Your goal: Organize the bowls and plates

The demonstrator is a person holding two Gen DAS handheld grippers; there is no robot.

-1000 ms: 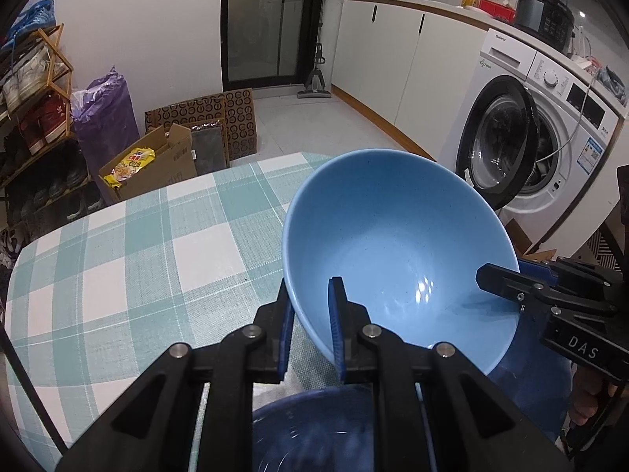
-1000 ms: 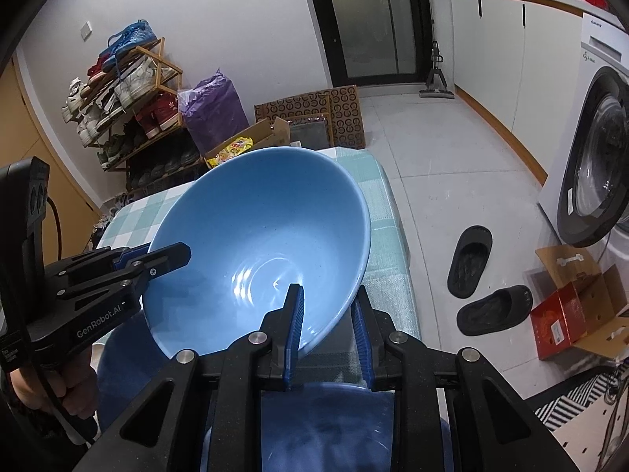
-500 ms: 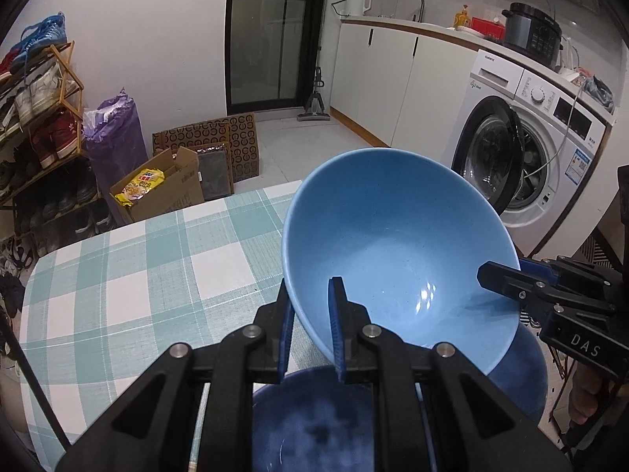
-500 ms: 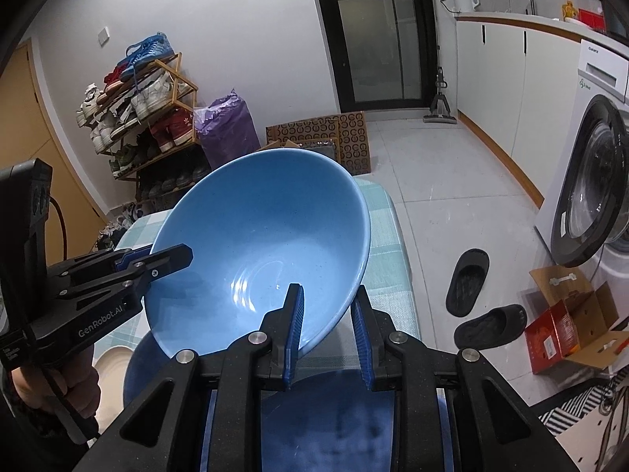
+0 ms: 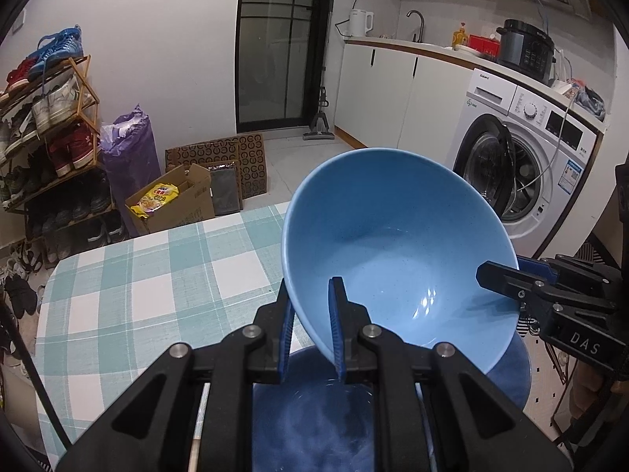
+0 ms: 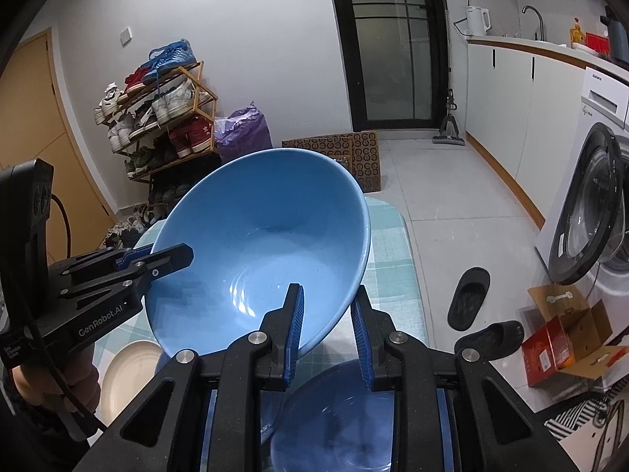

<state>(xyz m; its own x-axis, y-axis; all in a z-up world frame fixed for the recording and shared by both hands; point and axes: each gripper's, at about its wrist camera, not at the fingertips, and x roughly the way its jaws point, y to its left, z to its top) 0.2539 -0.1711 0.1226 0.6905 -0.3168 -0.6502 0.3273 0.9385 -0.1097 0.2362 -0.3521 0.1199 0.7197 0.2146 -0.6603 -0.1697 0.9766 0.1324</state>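
Note:
A light blue bowl [image 5: 393,244] hangs tilted in the air above the checked tablecloth [image 5: 137,283], gripped on two opposite sides of its rim. My left gripper [image 5: 310,287] is shut on the near rim in the left wrist view, and my right gripper [image 5: 507,273] clamps the rim on the right. In the right wrist view the same bowl [image 6: 267,244] sits between my right gripper [image 6: 328,291] and my left gripper [image 6: 173,257]. A dark blue bowl [image 5: 314,424] [image 6: 338,424] rests on the table below, partly hidden by the gripper bodies.
A cream plate [image 6: 125,365] lies on the table at lower left. On the right stands a washing machine [image 5: 523,165] with its door open. Slippers [image 6: 469,297] and a red box [image 6: 566,334] lie on the floor; a shoe rack [image 5: 43,126] stands behind the table.
Both grippers have risen together with the light blue bowl still clamped. The table and the dark blue bowl now sit lower and farther below.

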